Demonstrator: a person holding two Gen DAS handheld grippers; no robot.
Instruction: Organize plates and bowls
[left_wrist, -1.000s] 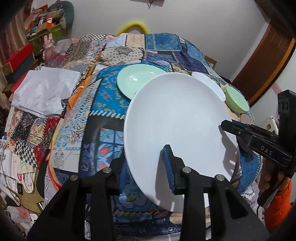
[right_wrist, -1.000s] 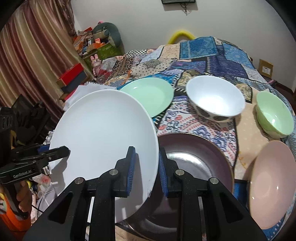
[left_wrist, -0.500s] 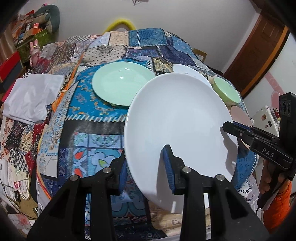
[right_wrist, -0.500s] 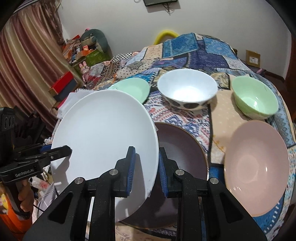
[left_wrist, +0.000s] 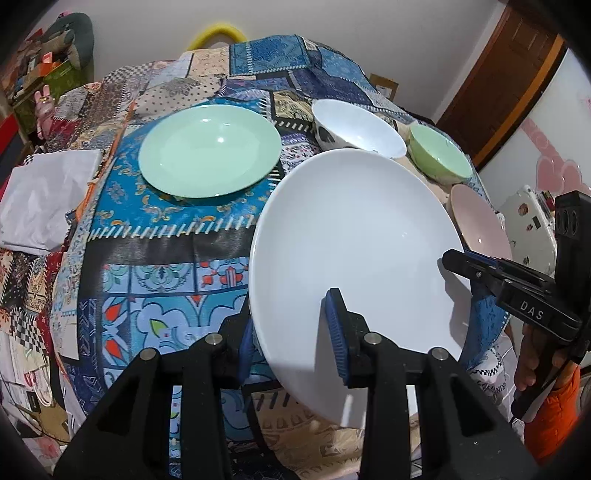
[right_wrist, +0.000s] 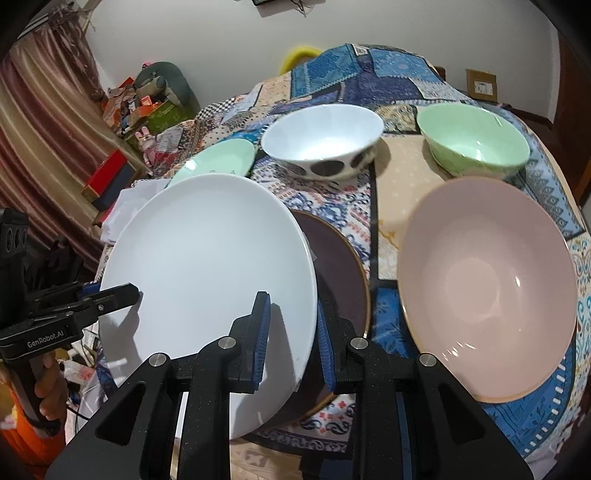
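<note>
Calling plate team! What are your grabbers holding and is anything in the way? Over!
Left gripper and right gripper both clamped on opposite rims of the big white round plate. Plate tilted, off the patchwork cloth. Dark brown plate right beneath it.

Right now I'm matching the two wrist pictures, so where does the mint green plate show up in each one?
Left wrist view: the mint green plate lies upper left of centre, fully visible on the patchwork cloth.
Right wrist view: only part of it shows, left of centre, behind the held white plate's rim.
Shared landmark: the white bowl with dark spots, just right of the green plate.
</note>
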